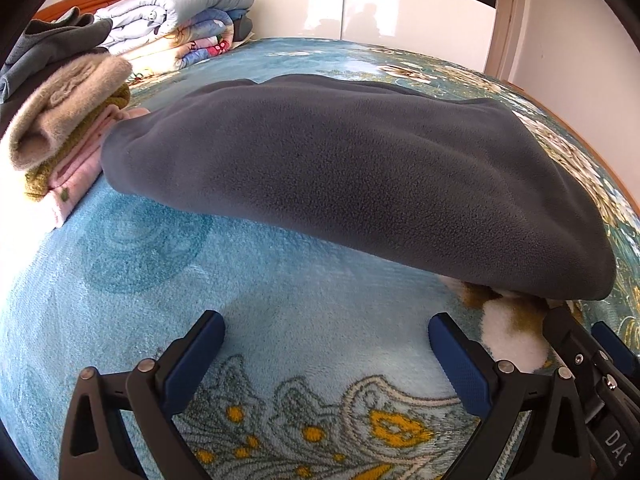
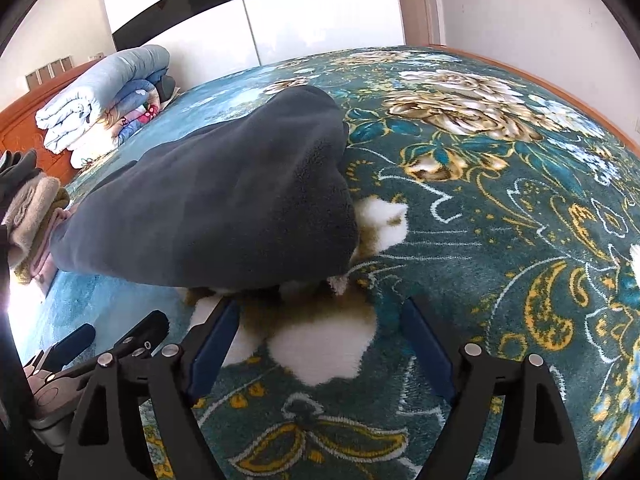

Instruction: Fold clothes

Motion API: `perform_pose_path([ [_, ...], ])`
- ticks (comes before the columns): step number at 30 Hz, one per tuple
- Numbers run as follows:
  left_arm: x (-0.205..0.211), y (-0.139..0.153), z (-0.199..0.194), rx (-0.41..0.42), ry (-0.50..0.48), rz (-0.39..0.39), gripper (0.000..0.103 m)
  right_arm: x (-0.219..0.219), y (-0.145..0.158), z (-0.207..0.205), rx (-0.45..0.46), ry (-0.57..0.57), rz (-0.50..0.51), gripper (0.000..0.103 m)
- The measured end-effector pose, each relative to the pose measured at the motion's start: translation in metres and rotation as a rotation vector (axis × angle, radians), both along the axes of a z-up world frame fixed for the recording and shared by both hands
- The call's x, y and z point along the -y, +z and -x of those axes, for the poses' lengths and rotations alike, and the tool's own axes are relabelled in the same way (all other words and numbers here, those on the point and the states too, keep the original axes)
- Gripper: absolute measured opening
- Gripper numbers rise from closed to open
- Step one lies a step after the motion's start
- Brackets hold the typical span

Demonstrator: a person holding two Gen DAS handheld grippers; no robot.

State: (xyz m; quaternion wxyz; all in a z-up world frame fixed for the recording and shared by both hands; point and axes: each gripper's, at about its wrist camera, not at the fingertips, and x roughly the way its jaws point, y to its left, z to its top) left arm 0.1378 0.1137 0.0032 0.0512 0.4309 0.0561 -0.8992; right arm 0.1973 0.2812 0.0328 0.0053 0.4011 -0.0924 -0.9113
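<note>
The folded grey fleece [image 1: 352,176] lies just ahead of my left claw [image 1: 326,344] and right claw [image 2: 320,324], both spread and empty. We hover over a floral bed blanket [image 2: 500,220]; folded quilts [image 1: 180,20] sit beyond.

**Colours and patterns on the bed**

A plain dark slate-grey is shown by the fleece garment [image 1: 352,176]. The bed cover [image 1: 160,280] is coloured light blue toward 7 o'clock of the garment, with faint tone-on-tone swirls, and deep teal toward 3 o'clock, where gold, cream and white flowers and yellow paisley scrolls are woven in. White and ochre patches are seen at the garment's near edge. In the stack of folded clothes [image 1: 68,136] at 9 o'clock, grey, beige, olive-mustard and pale pink layers are seen. The folded quilts [image 1: 180,16] at 11 o'clock are pale blue above a multicoloured cartoon print. Black frames and blue pads [image 1: 196,360] are carried by each hand-held gripper.
</note>
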Motion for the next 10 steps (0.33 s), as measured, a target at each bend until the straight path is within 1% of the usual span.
perform_pose_path([
  [10,0.0015,-0.0003,-0.0003,-0.005,0.001,-0.012,0.103,-0.0014,-0.0007,0.0012,0.003,0.001,0.008,0.086],
])
